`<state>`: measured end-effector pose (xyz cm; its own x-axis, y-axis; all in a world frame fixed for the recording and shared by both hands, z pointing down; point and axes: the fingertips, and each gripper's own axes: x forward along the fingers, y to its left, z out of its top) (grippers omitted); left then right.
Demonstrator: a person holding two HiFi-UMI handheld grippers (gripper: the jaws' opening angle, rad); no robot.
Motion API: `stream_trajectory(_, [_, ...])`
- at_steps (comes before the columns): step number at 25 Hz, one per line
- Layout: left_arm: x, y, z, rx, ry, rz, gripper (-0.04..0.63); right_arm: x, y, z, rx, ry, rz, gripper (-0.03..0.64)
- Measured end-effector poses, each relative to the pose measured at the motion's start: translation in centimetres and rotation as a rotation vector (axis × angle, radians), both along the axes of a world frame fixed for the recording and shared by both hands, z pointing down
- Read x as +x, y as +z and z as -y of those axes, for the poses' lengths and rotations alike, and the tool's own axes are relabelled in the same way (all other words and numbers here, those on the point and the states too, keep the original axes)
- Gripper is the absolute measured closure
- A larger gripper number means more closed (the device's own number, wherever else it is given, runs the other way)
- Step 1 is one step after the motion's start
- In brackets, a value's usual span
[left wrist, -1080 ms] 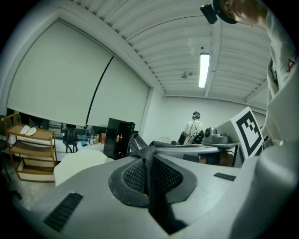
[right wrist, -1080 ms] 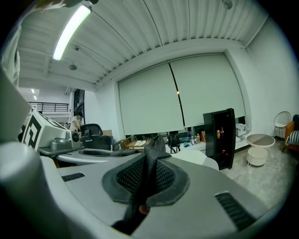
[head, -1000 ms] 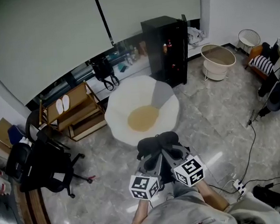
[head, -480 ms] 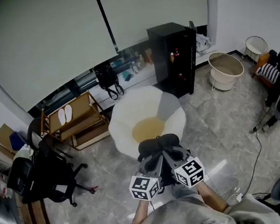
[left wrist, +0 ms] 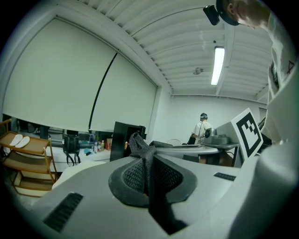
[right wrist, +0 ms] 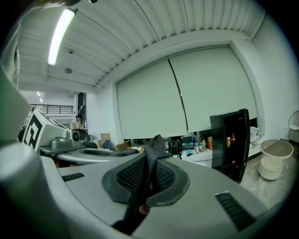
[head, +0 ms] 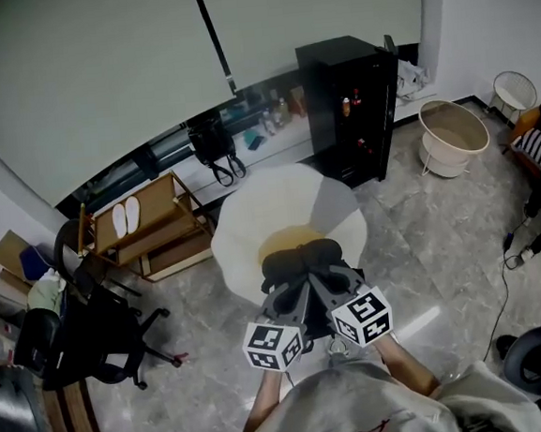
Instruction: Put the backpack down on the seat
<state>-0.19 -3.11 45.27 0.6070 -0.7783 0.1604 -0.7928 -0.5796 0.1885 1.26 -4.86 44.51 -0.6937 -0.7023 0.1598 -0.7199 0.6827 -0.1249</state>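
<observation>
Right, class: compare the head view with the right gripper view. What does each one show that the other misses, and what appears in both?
Only the head view shows the backpack as a dark bulk at the near edge of the white seat, the seat's tan cushion and the office chair. Only the right gripper view shows the right gripper shut on the black strap, the ceiling lamp and a distant person. Both show the black cabinet, the cream tub and the blinds.
</observation>
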Motion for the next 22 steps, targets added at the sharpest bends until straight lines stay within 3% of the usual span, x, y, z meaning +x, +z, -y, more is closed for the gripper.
stream_trajectory(10, [2.3,0.2,6.0,0.015,-0.016,-0.016,0.549,2.2,0.2,6.1,-0.004,-0.033,0.002,0.577])
stream_trajectory(22, [2.5,4.0,8.2,-0.083,-0.017,-0.034,0.549,2.3,4.3,8.3,-0.107,-0.04,-0.025,0.577])
